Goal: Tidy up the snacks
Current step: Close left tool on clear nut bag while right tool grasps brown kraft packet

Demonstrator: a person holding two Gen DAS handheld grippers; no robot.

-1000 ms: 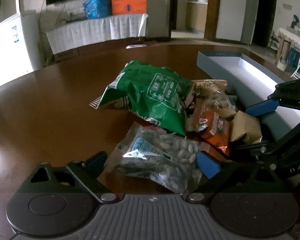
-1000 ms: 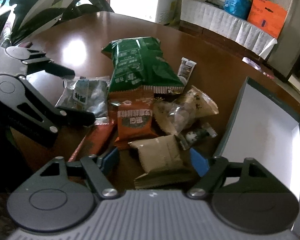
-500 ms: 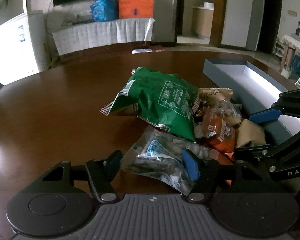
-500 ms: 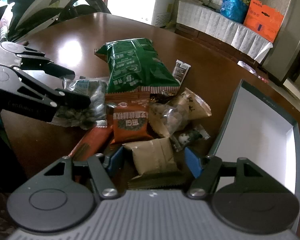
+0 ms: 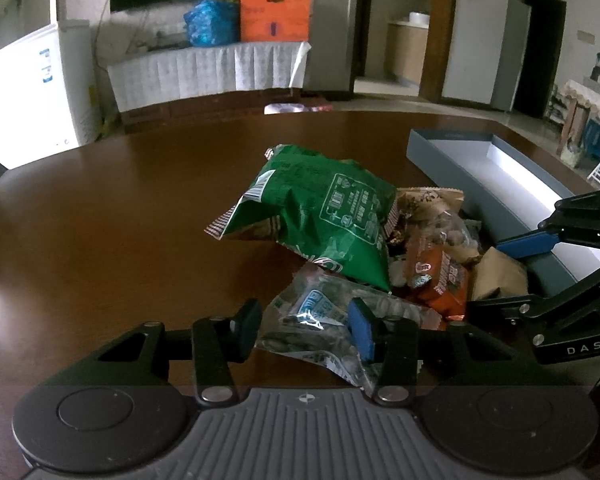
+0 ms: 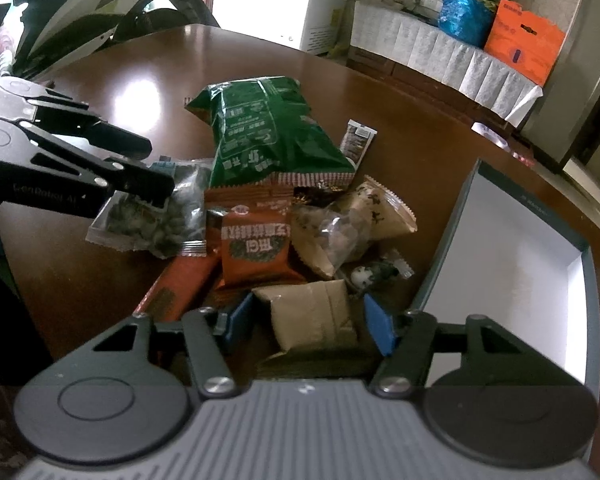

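A pile of snack packets lies on the brown table. My left gripper is shut on a clear packet of seeds, which also shows in the right wrist view. My right gripper has its jaws closing around a tan paper packet, touching or nearly touching its sides. A large green bag lies behind, with an orange packet and a clear nut packet beside it.
An open grey box with a white inside stands to the right of the pile. A red stick packet and a small sachet lie on the table. A covered side table with bags stands far behind.
My left gripper closed from wide open onto the seed packet and pulled it up slightly. My right gripper narrowed around the tan packet and moved closer to it.
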